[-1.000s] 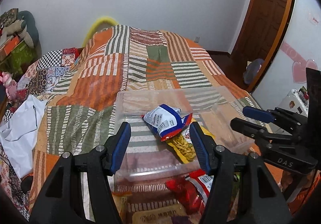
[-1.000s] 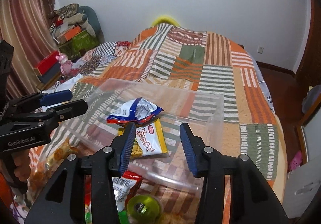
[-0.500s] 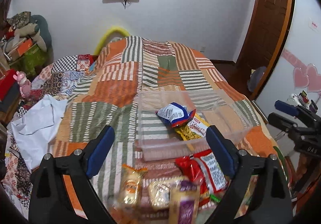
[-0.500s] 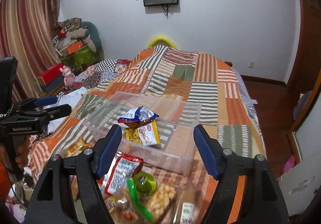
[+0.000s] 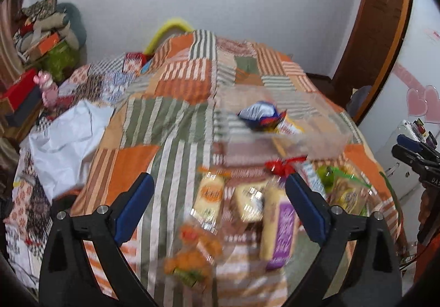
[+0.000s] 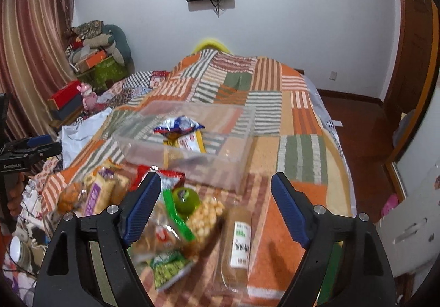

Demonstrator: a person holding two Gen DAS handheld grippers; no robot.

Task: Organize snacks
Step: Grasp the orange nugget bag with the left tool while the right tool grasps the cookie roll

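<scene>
Overhead, the left wrist view showed the left gripper point(image 5: 218, 205) spread wide with nothing between its blue pads, hanging above the patchwork bedspread point(image 5: 176, 120). Below it, near the camera, lay a blurred scatter of snack packs: an orange packet point(image 5: 192, 254) nearest, a purple-and-yellow pack point(image 5: 280, 230) just left of the right-hand finger, and two pale yellow packets point(image 5: 210, 197) side by side beyond them. Farther off sat the clear plastic bin point(image 5: 324, 139), holding a blue-and-white bag point(image 5: 260, 111) that lay on a yellow packet point(image 5: 288, 127). A red wrapper point(image 5: 286, 165) lay just in front of the bin's near wall. The right gripper point(image 5: 412, 150) appeared at the right edge, off to the side of the bin; how far it was open could not be told from there.

Next, the right wrist view showed the right gripper point(image 6: 216, 205) also wide open and empty, hovering over the near pile. Between its fingers lay a green round lid point(image 6: 185, 198), a bag of pale puffed balls point(image 6: 205, 215), a long brown pack with a white label point(image 6: 239, 235) and a green pea packet point(image 6: 169, 268). The purple-and-yellow pack point(image 6: 95, 197) lay to the left. Beyond them stood the clear plastic bin point(image 6: 233, 164), with the blue-and-white bag point(image 6: 178, 125) on the yellow packet point(image 6: 189, 142) inside. The left gripper point(image 6: 30, 147) showed at the left edge, well apart from the bin.
</scene>
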